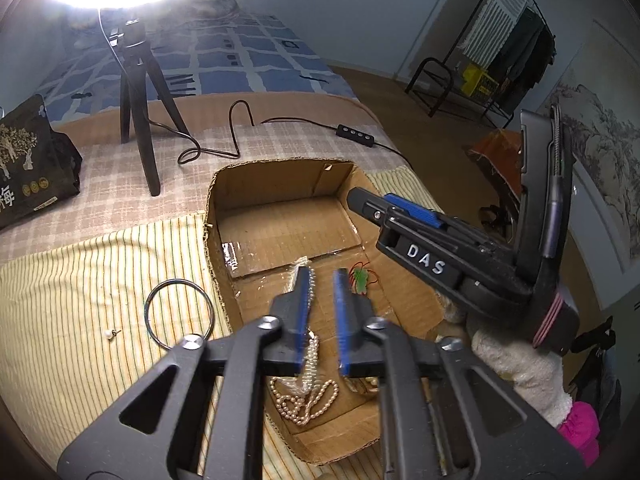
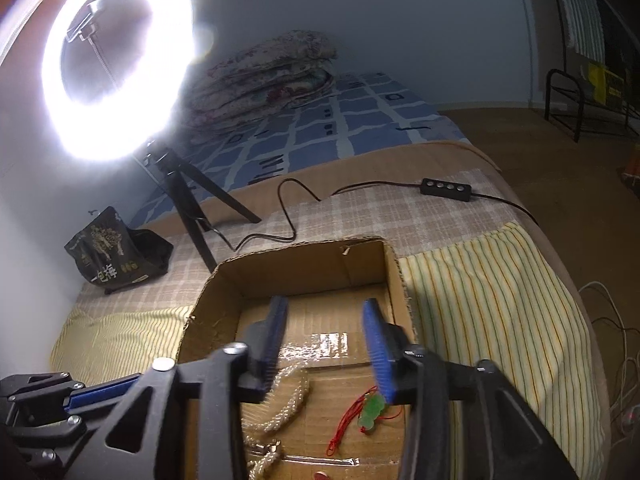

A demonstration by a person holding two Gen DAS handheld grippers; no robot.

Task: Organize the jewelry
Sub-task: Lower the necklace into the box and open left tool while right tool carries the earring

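An open cardboard box (image 1: 280, 220) lies on the bed. Inside it are a pearl necklace (image 1: 308, 396) and a green pendant on red cord (image 1: 362, 280). My left gripper (image 1: 322, 276) is open and empty, above the box over the pearls. On the striped cloth left of the box lie a metal bangle (image 1: 178, 314) and a small pearl earring (image 1: 109, 334). My right gripper (image 2: 326, 312) is open and empty over the box (image 2: 304, 264), with the pendant (image 2: 372, 410) and a pearl necklace (image 2: 288, 400) below it. The right gripper also shows in the left wrist view (image 1: 368, 204).
A ring light on a tripod (image 1: 138, 92) stands behind the box, with its cable and switch (image 1: 354, 132) across the bed. A black bag (image 1: 32, 164) sits at far left. A folded quilt (image 2: 272, 76) lies at the bed's head. The bed edge drops off to the right.
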